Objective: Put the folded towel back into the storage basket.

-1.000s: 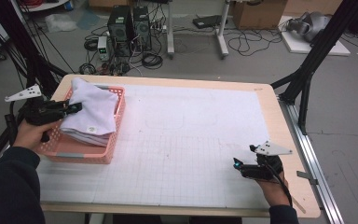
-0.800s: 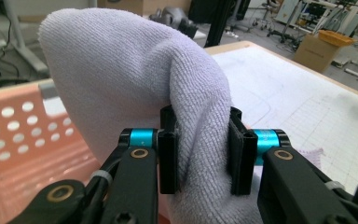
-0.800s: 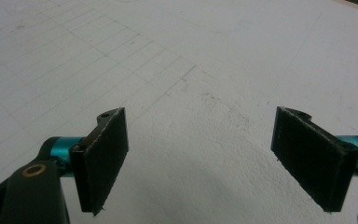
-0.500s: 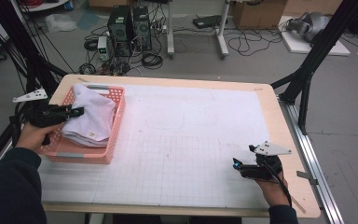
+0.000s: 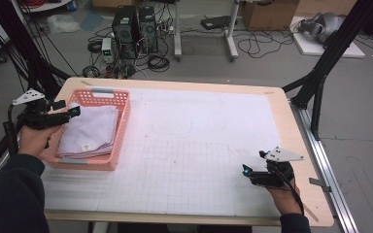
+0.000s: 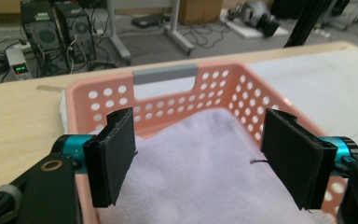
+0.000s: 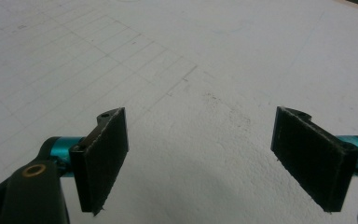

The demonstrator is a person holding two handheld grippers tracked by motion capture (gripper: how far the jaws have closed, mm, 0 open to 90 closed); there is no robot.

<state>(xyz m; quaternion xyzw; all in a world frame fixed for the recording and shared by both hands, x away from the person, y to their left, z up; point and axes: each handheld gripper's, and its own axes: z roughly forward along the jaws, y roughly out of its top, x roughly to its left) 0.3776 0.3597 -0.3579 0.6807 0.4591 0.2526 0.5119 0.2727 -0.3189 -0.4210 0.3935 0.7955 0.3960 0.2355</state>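
The left gripper (image 6: 198, 158) has just been opening its jaws, releasing the white towel (image 5: 87, 130), which now lies flat in the pink basket (image 5: 108, 95) instead of hanging bunched and lifted.

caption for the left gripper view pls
Left claw, just opened, hovers over white towel in pink basket.

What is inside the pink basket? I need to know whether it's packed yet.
A stack of folded white towels lies in the pink basket, with a small tag on the top one. The towels cover the basket floor, so anything under them cannot be seen.
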